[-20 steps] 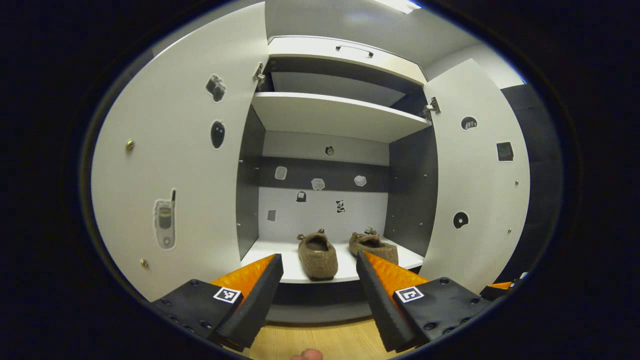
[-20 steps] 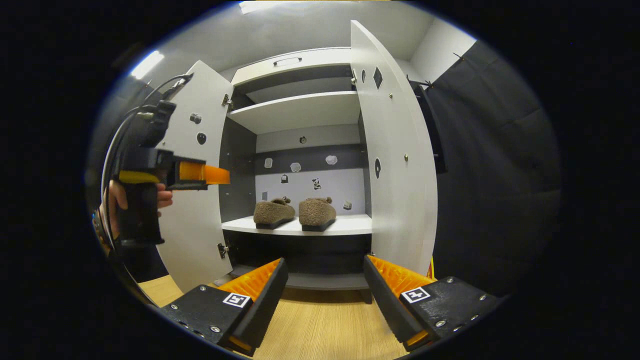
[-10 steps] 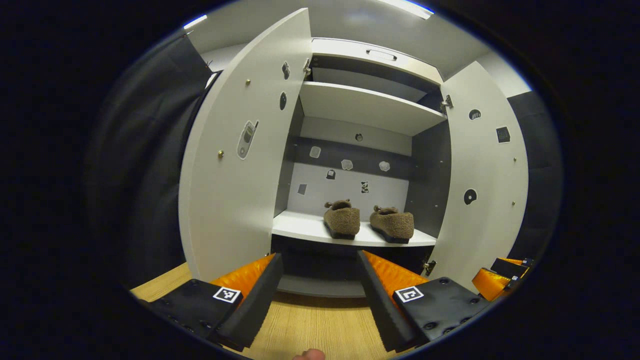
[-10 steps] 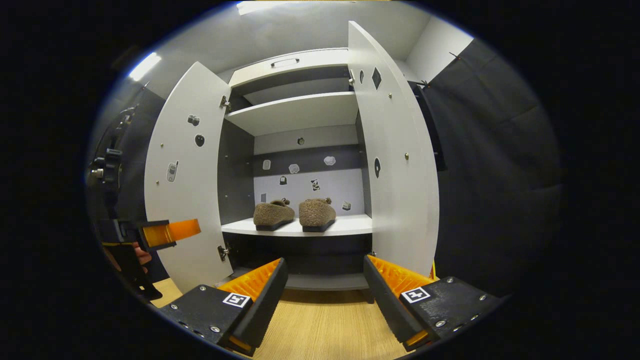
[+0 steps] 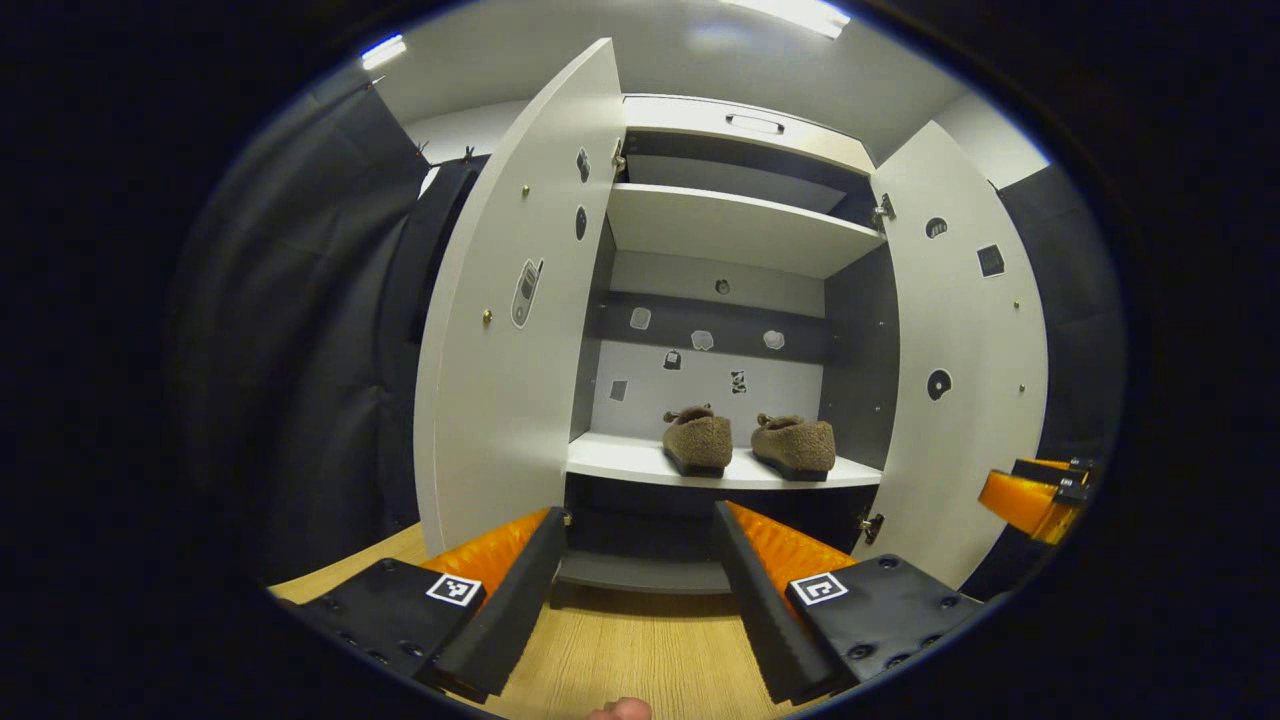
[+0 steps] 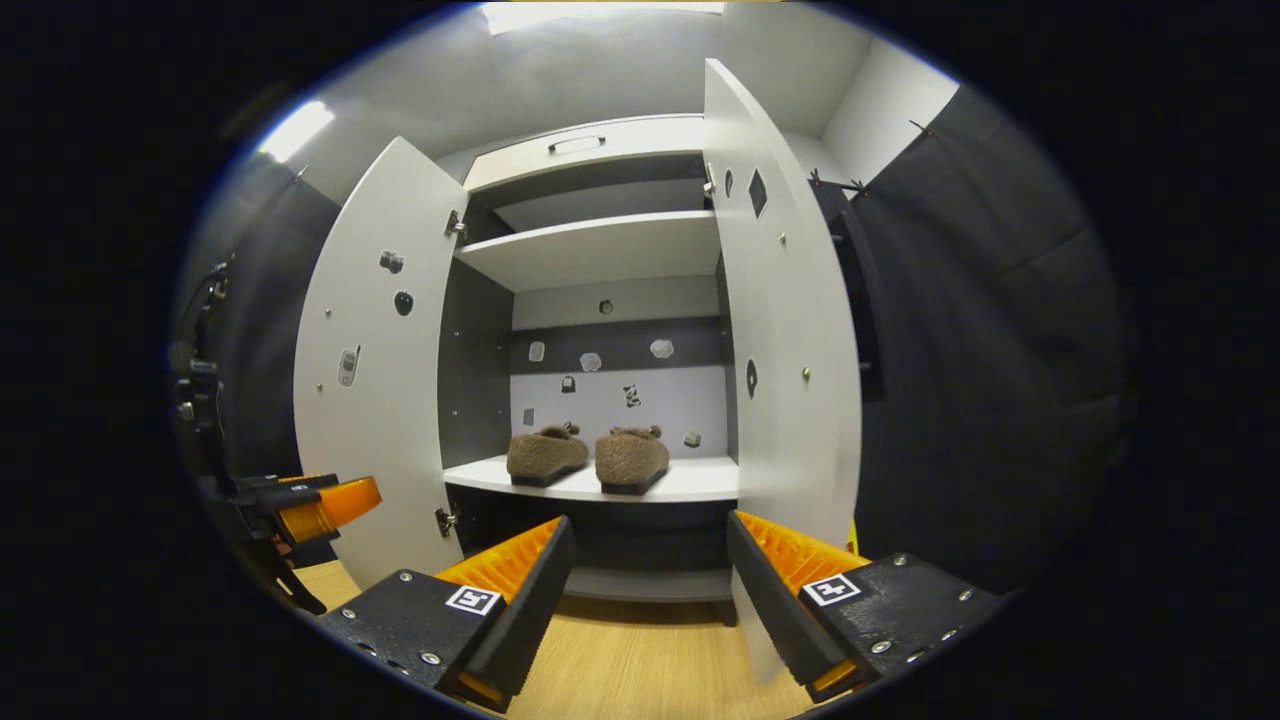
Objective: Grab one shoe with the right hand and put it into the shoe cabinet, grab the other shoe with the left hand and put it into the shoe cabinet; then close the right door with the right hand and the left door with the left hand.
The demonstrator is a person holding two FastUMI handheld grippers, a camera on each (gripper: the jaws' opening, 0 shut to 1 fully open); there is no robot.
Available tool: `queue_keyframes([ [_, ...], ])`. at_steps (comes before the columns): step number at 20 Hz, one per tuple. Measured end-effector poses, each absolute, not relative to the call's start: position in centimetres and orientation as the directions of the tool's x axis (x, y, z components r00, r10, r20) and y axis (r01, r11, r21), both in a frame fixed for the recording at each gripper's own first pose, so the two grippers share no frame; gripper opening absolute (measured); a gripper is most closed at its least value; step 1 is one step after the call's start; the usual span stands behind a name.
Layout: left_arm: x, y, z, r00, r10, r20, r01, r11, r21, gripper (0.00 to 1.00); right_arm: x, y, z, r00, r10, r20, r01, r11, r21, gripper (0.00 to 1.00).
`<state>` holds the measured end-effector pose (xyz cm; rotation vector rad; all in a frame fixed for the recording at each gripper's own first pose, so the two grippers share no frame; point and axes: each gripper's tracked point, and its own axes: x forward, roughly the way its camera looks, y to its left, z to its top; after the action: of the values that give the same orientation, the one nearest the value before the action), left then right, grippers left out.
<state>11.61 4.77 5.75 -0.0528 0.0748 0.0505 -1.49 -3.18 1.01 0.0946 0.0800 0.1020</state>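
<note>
Two brown fuzzy shoes [image 5: 698, 441] [image 5: 797, 446] sit side by side on the lower shelf [image 5: 620, 461] of the white shoe cabinet; in the right gripper view they are the shoes [image 6: 545, 452] [image 6: 631, 457]. Both doors stand wide open: left door [image 5: 510, 330] [image 6: 375, 370], right door [image 5: 965, 350] [image 6: 790, 350]. My left gripper [image 5: 640, 585] is open and holds nothing, low in front of the cabinet above the floor. My right gripper [image 6: 650, 595] is open too, just inside the right door's edge. The left gripper [image 6: 320, 505] appears far left; the right gripper [image 5: 1030, 495] appears far right.
An upper shelf [image 5: 730, 225] and a top drawer with a handle [image 5: 755, 123] lie above the shoes. Stickers dot the doors and back wall. Light wooden floor [image 5: 640, 655] runs under both grippers. Black cloth walls [image 6: 970, 360] flank the cabinet on both sides.
My left gripper has drawn back and down from the shelf, swinging left so the left door's edge is seen. The right gripper shifted slightly; the cabinet sits a little lower in its view.
</note>
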Motion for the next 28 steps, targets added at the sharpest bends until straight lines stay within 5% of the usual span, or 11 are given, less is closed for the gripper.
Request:
queue_keyframes([
  [13, 10.7, 4.6, 4.4, 0.993, 0.047, -0.104, -0.051, 0.998, -0.040, 0.96, -0.8, -23.2, 12.5, 0.957, -0.289, 0.036, 0.291, 0.955, -0.055, 0.94],
  [28, 11.2, 5.8, 4.8, 0.995, 0.060, -0.085, -0.067, 0.994, -0.082, 0.96, 5.3, -23.2, 14.2, 0.965, -0.253, 0.072, 0.256, 0.966, -0.034, 0.94],
])
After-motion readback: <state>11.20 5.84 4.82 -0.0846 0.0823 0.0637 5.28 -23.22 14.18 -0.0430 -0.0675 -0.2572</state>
